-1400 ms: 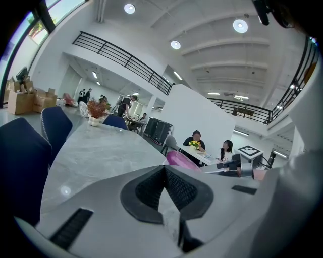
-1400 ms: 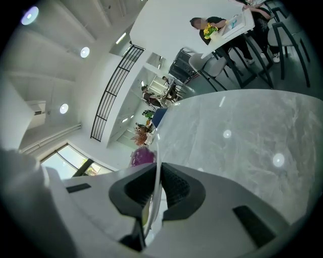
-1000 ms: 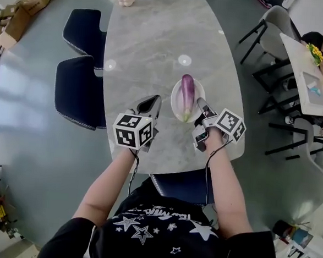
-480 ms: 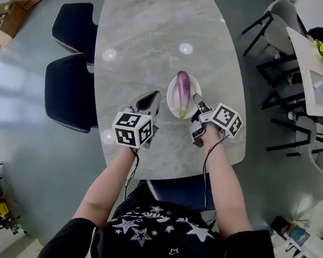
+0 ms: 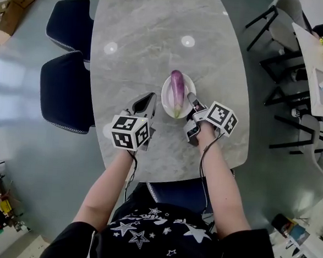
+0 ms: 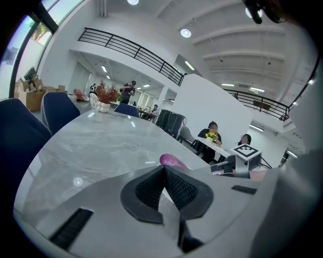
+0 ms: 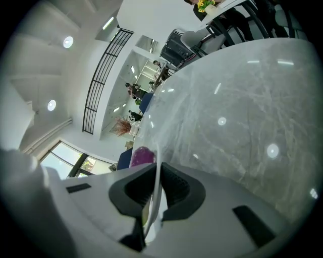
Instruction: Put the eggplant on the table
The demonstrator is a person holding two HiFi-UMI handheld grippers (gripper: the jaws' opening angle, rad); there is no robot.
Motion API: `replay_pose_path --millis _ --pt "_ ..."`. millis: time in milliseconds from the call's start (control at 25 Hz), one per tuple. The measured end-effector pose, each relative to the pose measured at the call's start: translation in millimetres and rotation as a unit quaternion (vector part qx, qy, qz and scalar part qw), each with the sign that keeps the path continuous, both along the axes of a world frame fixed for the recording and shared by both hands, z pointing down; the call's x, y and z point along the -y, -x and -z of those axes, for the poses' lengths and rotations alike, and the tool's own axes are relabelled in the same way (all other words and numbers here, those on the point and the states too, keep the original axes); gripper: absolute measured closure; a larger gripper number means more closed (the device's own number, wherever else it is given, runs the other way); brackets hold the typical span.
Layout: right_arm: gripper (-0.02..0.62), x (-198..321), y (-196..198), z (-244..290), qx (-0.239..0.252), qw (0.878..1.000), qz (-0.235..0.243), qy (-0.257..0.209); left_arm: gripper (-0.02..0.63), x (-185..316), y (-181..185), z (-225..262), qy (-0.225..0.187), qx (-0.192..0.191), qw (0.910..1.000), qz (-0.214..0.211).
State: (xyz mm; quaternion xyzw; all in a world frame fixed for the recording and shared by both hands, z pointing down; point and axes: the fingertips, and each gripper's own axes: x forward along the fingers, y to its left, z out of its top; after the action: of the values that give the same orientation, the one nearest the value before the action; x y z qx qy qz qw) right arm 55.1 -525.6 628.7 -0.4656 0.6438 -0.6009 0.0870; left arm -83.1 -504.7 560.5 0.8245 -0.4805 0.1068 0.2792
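My right gripper (image 5: pixel 192 99) is clamped on the near right rim of the round white plate (image 5: pixel 165 95), with the thin edge pinched between its black pads (image 7: pixel 176 189). The long purple eggplant (image 5: pixel 177 87) lies lengthwise in that plate (greenish end toward me), not on the bare top. The plate rests on the grey marble oval table (image 5: pixel 157 37). My left gripper (image 5: pixel 147 102) is just left of the plate, jaws pressed together on nothing. Two dark blue chairs (image 5: pixel 65 91) stand along the table's left edge.
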Motion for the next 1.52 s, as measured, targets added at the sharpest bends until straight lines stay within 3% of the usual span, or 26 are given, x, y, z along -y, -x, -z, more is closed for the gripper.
replay_pose_path --millis 560,1520 --pt "0.569 -10.0 3.7 -18.6 -0.037 0.999 0.021 0.016 0.598 -4.8 5.4 -11.2 0.015 -0.005 0.9998 0.009" --pt "0.568 -15.7 0.2 -27.9 -0.083 0.994 0.036 0.060 0.598 -27.1 -5.2 -7.1 0.019 0.006 0.9997 -0.011"
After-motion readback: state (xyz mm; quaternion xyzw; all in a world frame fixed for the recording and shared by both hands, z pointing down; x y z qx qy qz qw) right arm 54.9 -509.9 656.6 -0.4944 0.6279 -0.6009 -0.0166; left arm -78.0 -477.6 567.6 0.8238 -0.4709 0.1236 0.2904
